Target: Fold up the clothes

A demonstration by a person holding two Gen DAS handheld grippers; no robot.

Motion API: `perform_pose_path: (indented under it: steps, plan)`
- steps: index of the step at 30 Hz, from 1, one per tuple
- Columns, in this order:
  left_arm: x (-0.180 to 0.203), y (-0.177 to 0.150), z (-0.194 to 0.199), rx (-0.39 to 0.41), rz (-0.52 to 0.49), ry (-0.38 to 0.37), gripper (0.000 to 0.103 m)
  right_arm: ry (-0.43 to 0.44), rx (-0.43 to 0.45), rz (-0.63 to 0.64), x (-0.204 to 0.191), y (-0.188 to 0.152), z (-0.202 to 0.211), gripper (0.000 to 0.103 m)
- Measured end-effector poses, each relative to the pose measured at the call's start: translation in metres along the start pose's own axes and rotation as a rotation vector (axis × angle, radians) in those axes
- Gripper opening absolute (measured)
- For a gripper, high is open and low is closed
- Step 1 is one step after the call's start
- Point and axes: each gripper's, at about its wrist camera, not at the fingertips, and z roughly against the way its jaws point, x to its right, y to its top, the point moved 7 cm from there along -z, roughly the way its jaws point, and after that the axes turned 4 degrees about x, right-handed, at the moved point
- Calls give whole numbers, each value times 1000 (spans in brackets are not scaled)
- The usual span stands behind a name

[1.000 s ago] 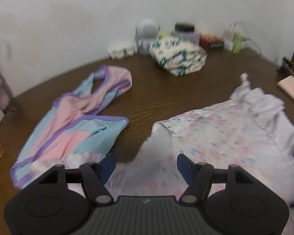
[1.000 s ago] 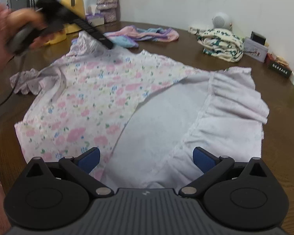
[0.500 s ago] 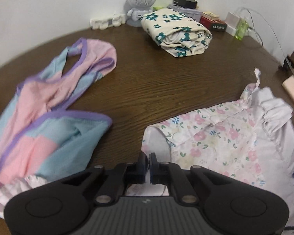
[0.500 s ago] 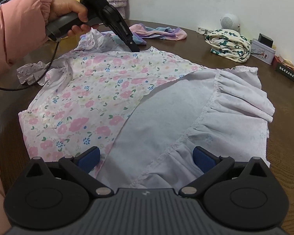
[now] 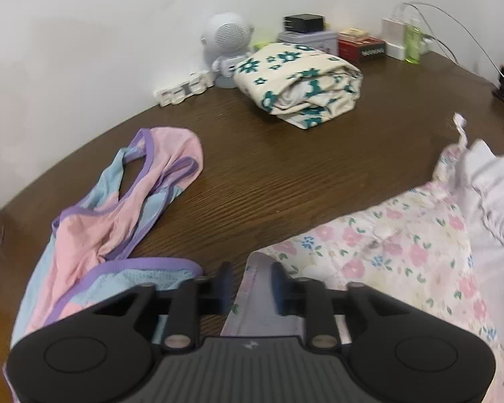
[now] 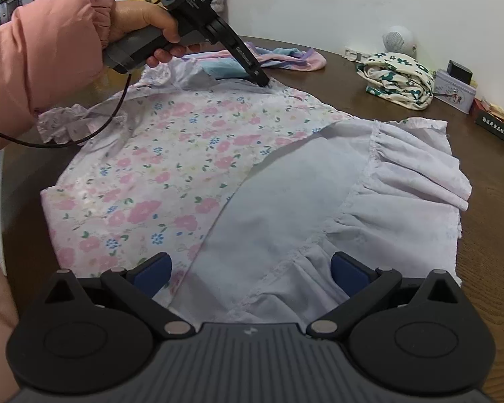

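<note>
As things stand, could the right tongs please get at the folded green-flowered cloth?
Probably yes: the folded cloth lies uncovered on the table, past the spread dress, with nothing between it and the open right tongs.

Puffy pink sleeve; black claw, blue pads.

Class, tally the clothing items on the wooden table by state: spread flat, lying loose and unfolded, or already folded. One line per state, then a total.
Spread flat: 1, the pink floral dress
Loose and unfolded: 1, the pink and blue garment
Already folded: 1, the cream bundle with teal flowers
Total: 3
</note>
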Motion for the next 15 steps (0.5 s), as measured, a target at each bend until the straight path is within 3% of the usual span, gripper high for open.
perform_pose_path:
  steps: [3,6,9,12,15]
  plan:
    - [5,-1,-6,-18,-42,20,32,11,-14,4,-1,-2,3,102]
    - [1,0,-5,-4,-40,70,24,10,-21,3,-2,-4,6,102]
    - [-9,0,14,42,-23,130,24,7,-20,-2,-2,-5,9,102]
    - [-18,-13,57,104,-4,121,24,10,-14,-9,0,-6,13,102]
    - [-22,-42,87,98,6,108,24,9,-21,-16,0,-8,12,102]
